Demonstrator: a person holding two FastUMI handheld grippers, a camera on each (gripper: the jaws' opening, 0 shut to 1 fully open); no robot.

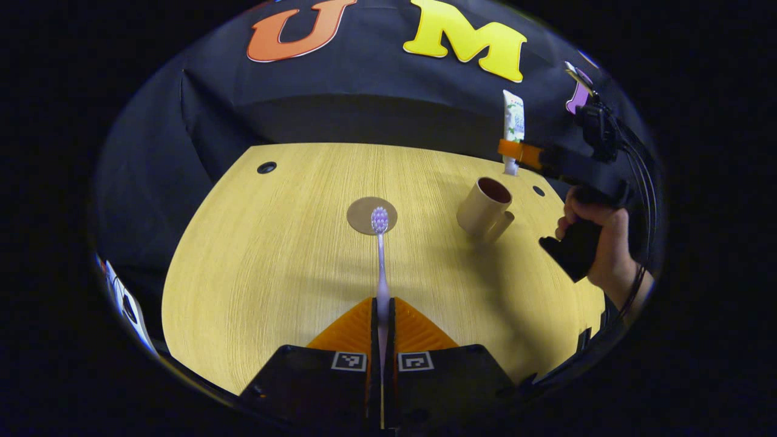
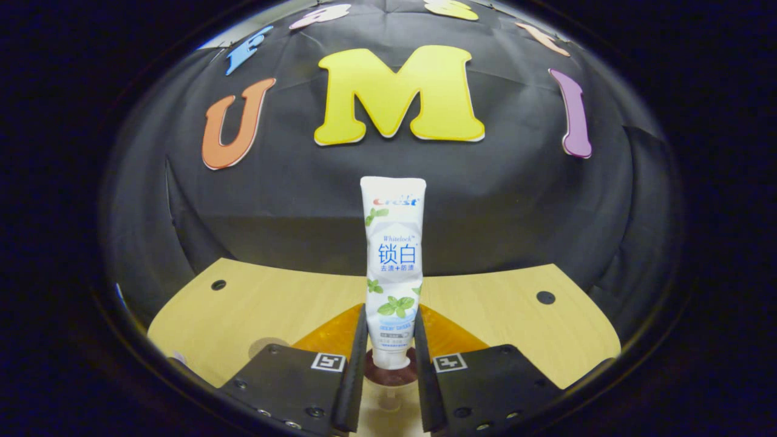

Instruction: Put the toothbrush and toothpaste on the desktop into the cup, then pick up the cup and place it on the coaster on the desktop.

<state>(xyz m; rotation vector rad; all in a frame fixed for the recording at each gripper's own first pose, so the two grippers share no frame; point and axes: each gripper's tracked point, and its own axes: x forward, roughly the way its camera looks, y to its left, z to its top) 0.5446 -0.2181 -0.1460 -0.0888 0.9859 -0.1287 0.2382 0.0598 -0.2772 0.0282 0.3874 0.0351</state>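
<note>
Above the cup [image 1: 485, 209], toothpaste [image 2: 393, 267] between right fingers [image 2: 358, 364]; toothbrush [image 1: 381, 261] between left fingers [image 1: 371, 321].

Pale wooden desktop [image 1: 273, 273] with dark holes, black cloth wall [image 2: 498, 200] behind, perhaps dimly lit.

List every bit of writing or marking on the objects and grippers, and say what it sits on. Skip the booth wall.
Toothpaste tube, clamped in the right gripper: printed label with a brand line, large characters and fine print. The fine print is too small to read; the rest I leave unquoted.
Square markers on that gripper: black-and-white patterns, no words.
Toothbrush, cup, coaster: no writing seen.
</note>
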